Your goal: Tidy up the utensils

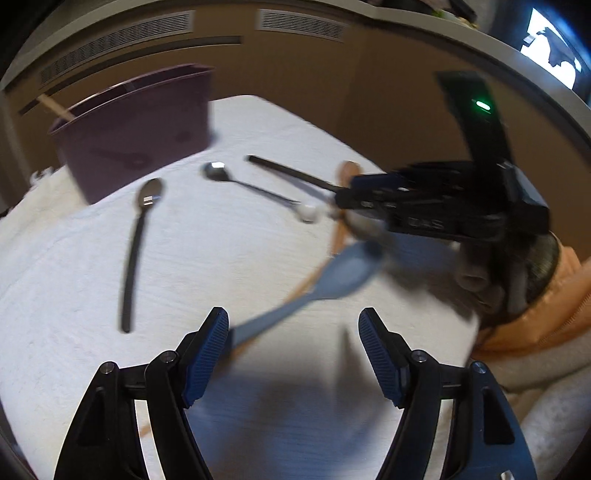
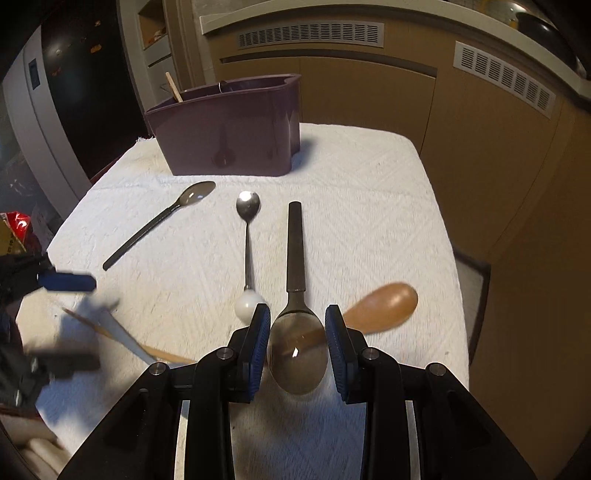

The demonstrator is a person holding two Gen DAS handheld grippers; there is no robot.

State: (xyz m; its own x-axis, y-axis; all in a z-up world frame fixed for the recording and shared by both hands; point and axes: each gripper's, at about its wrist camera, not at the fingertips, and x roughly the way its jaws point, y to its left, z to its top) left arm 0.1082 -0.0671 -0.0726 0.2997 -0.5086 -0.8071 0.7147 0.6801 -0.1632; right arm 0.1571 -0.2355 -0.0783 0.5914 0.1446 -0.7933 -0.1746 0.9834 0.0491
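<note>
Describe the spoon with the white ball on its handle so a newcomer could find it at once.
Start at the purple utensil caddy at the far end of the white towel. Three spoons lie in front of it; take the middle one, the small steel spoon, bowl towards the caddy. Alone among its neighbours, its thin handle ends in a white ball.

- White textured cloth point(image 2: 369, 206) covers the table.
- Tan cabinet fronts point(image 2: 369, 92) stand behind its far edge, with white slatted vents point(image 2: 310, 34).
- Pale countertop edge point(image 2: 332, 16) above.
- Dark appliance point(image 2: 74, 74) beyond the left edge.
</note>
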